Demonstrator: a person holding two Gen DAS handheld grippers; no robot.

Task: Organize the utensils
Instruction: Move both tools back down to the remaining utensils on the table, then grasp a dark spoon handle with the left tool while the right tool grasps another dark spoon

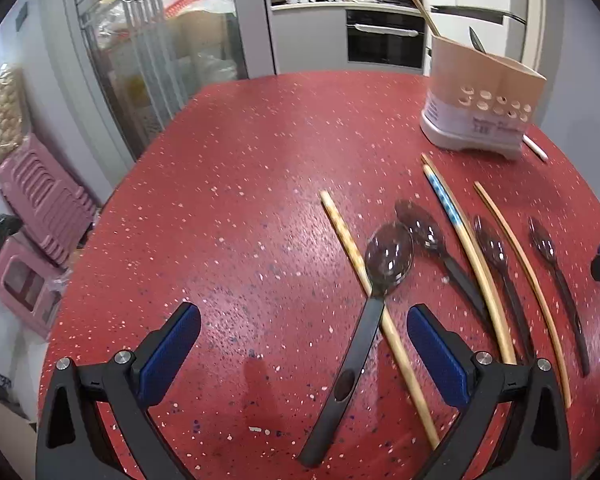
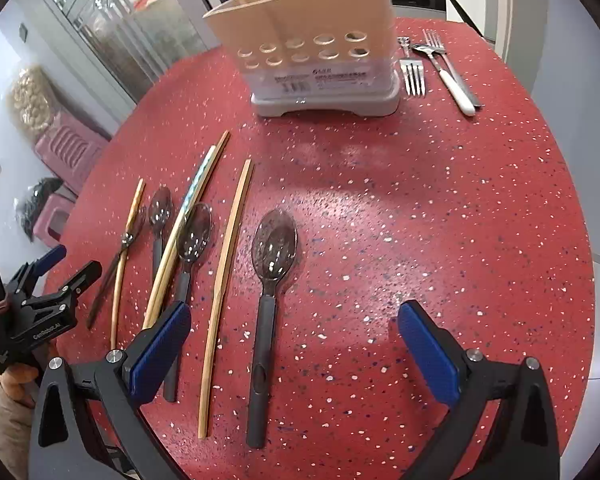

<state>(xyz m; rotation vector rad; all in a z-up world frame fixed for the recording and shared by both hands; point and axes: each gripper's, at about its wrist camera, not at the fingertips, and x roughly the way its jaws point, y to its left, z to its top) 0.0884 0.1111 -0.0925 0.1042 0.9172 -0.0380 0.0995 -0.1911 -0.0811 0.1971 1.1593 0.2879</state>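
Red speckled table (image 2: pixel 420 208), round-edged, with utensils laid out loose on it.

Left gripper (image 1: pixel 304 344): jaws wide apart, nothing pressed between the blue pads. It hangs above the near left end of the spread, and the black handle of a dark spoon (image 1: pixel 388 258) runs through the gap between its fingers. That spoon lies across a patterned chopstick (image 1: pixel 356 256), the two crossing just below the bowl.

Right gripper (image 2: pixel 294 344): jaws at full spread, empty. Below it lies a large dark spoon (image 2: pixel 274 246), bowl far, handle near, with the handle's end inside the gap but not touched. Just left of that spoon lies a plain wooden chopstick (image 2: pixel 226 280).

Further left, in the right wrist view: another dark spoon (image 2: pixel 194 232), a pair of chopsticks, one with a blue pattern (image 2: pixel 196 184), and a smaller spoon (image 2: pixel 160 208).

Utensil holder (image 2: pixel 312 52): beige, perforated, on a grey base, at the far side of the table. It already holds a chopstick and a dark utensil, whose kind cannot be told.

Right of the holder: metal forks (image 2: pixel 414 72) and a white-handled piece (image 2: pixel 456 88), lying flat.
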